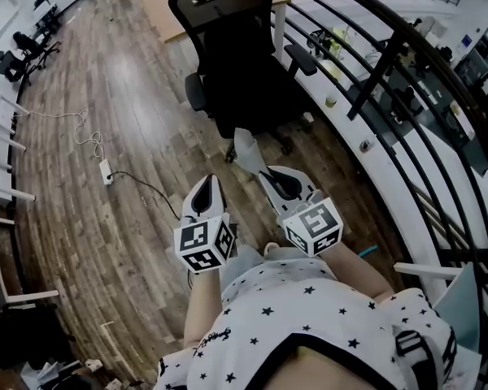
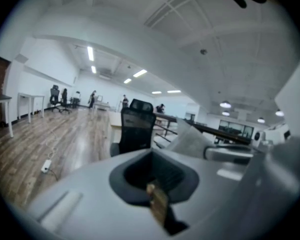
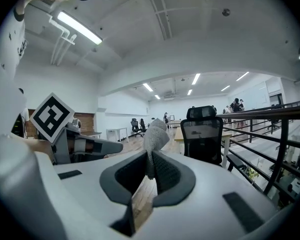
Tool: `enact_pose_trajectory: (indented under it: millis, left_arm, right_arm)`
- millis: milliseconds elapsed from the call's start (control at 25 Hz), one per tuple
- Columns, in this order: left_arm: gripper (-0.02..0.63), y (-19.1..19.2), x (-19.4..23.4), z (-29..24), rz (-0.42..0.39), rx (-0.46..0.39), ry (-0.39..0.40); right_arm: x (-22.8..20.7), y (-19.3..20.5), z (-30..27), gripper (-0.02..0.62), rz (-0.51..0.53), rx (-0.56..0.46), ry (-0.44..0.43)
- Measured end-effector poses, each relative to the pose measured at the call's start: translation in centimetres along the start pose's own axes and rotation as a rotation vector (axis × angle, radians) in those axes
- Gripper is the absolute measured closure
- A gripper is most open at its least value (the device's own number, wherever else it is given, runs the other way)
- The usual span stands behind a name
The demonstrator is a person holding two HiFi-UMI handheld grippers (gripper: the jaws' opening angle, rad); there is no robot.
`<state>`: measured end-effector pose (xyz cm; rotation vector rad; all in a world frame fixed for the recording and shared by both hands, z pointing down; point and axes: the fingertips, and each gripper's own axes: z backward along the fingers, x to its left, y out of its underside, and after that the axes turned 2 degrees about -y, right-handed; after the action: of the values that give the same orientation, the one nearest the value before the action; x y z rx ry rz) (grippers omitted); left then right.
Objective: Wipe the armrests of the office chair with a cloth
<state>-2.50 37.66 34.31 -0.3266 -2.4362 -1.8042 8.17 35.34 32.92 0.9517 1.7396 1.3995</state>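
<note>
Nearest the head camera are the person's star-print shirt (image 1: 309,315) and the two tools, held out over the wooden floor (image 1: 130,104). The right tool (image 1: 266,175) is clamped on a pale grey cloth (image 1: 246,148), which stands up from its tips. The left tool (image 1: 206,184) has its jaws drawn together with nothing between them.

The office chair (image 1: 236,63) stands well apart from both tools, close to the floor's railing-side edge, with an armrest (image 1: 300,58) jutting toward the railing (image 1: 407,80). No wiping contact is made yet.

Likely troubles:
- Only a narrow pinch of cloth sits in the right tool's pads (image 3: 165,176), so rubbing drag could pull it free.
- The chair seems to stand on castors, so pressure on one armrest may swivel it or roll it into the railing.
- A white cable and power strip (image 1: 106,171) lie on the floor toward its left side, a snag for feet.

Hard to read:
- The chair's base is mostly hidden under the seat.
- The other armrest (image 1: 195,91) shows only as a small grey pad.
- The left gripper view is blurred, so its tool (image 2: 154,184) reads only roughly.
</note>
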Motion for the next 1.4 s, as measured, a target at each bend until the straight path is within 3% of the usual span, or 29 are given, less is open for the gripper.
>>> enact_pose_trajectory:
  millis: [560, 1400]
  left_arm:
    - [0.600, 0.3, 2.0, -2.0, 0.038, 0.040, -0.022]
    - [0.600, -6.1, 11.8, -16.6, 0.027, 0.084, 0.048]
  right_arm:
    - [-1.5, 0.3, -3.5, 0.555, -0.066, 0.024, -0.047]
    - [-8.7, -4.1, -20.1, 0.556, -0.110, 0.024, 0.009]
